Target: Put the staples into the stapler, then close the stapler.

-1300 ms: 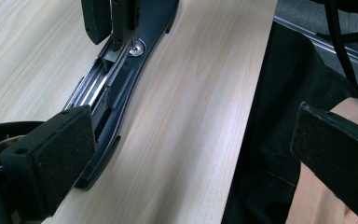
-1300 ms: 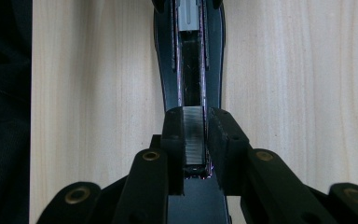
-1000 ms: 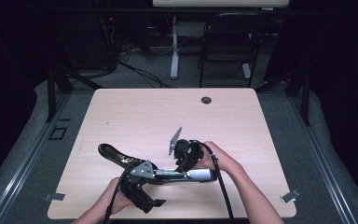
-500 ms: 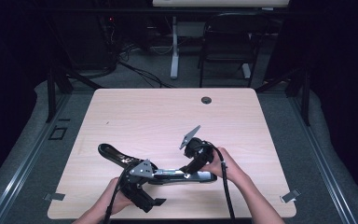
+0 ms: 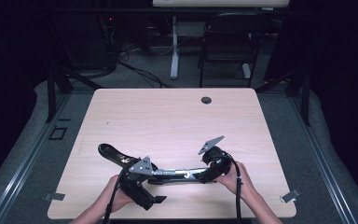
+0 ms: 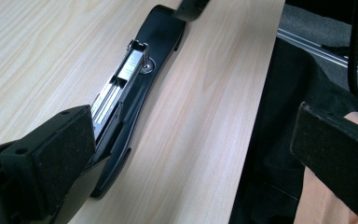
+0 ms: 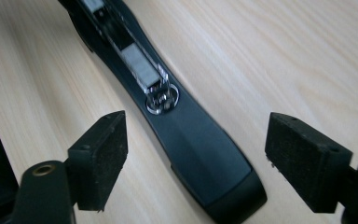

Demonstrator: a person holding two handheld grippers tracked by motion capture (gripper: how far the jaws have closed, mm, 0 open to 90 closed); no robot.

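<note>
The opened stapler (image 5: 168, 171) lies flat on the tabletop (image 5: 177, 116) near you. Your right gripper (image 7: 193, 158) has just spread its jaws over the base end, empty; lower them squarely. Left gripper (image 6: 186, 158) stands spread beside it.

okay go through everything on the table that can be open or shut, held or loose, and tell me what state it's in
Stapler: swung fully open, lying flat on the table, staple channel exposed, unheld.
Left gripper: open, one pad beside the stapler's channel.
Right gripper: open, its jaws have just been opening, straddling the stapler's base without touching.
</note>
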